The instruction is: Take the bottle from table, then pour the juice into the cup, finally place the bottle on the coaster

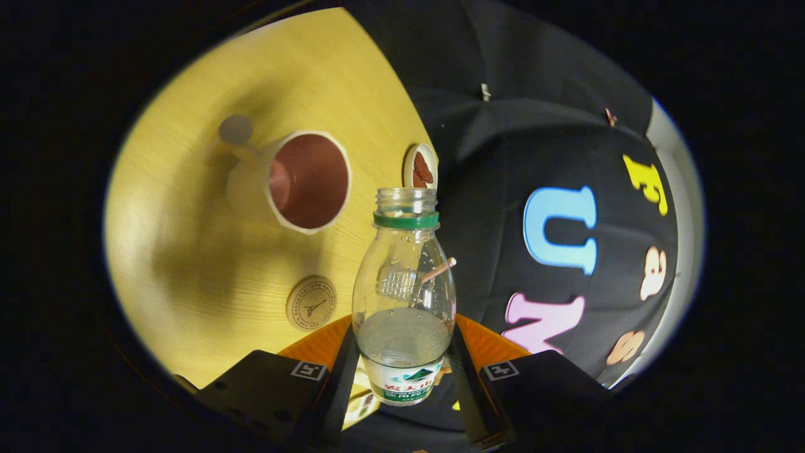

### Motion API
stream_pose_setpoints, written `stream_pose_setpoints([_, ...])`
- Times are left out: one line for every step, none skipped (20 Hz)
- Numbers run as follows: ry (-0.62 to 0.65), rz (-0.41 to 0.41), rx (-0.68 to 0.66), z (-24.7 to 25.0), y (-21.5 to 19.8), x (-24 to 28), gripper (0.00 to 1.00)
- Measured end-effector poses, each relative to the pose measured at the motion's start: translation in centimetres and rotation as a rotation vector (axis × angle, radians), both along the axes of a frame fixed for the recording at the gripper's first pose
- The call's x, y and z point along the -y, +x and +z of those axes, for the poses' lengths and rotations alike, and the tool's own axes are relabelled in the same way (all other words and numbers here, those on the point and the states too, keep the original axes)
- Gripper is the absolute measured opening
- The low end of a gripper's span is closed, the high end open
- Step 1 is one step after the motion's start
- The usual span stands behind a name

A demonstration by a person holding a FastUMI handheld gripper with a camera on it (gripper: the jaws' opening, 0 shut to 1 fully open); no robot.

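Standing upright between the gripper (402, 371) fingers: the uncapped bottle (403, 296), partly full of clear liquid. Closed on its lower body from both sides, seemingly in firm contact. Beyond on the yellow counter (188, 251), tilted in view: the white cup (302, 179). Nearer the fingers, a round coaster (311, 303).

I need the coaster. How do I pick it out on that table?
On the yellow wooden table, look left of the clear bottle clamped between the gripper fingers, nearer than the white cup. The coaster is the flat round wooden disc with a printed emblem; everything else nearby stands taller.
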State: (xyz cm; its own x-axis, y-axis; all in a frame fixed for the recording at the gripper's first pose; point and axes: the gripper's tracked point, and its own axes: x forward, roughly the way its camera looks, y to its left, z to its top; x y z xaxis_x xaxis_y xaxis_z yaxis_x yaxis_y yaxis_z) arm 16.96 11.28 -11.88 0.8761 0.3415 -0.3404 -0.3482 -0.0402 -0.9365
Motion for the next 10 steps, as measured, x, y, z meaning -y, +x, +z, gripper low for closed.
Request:
stream_pose_setpoints([0.080,-0.031,-0.043,0.5,-0.1,0.2,0.75])
stream_pose_setpoints([0.175,-0.062,-0.084,1.1,-0.1,0.1,0.75])
stream_pose_setpoints([0.265,-0.084,-0.120,1.8,-0.1,0.1,0.75])
stream_pose_setpoints([0.360,-0.099,-0.159,2.6,-0.1,-0.1,0.75])
stream_pose_setpoints([0.460,-0.115,-0.198,3.4,-0.2,-0.1,0.75])
stream_pose_setpoints([0.563,-0.134,-0.243,4.1,0.1,0.0,0.75])
stream_pose_setpoints([0.662,-0.157,-0.290,4.5,0.5,0.0,0.75])
stream_pose_setpoints([0.753,-0.183,-0.330,4.7,1.2,0.5,0.75])
stream_pose_setpoints([0.834,-0.204,-0.371,4.6,1.9,0.8,0.75])
stream_pose_setpoints([0.908,-0.232,-0.400,4.5,2.6,1.2,0.75])
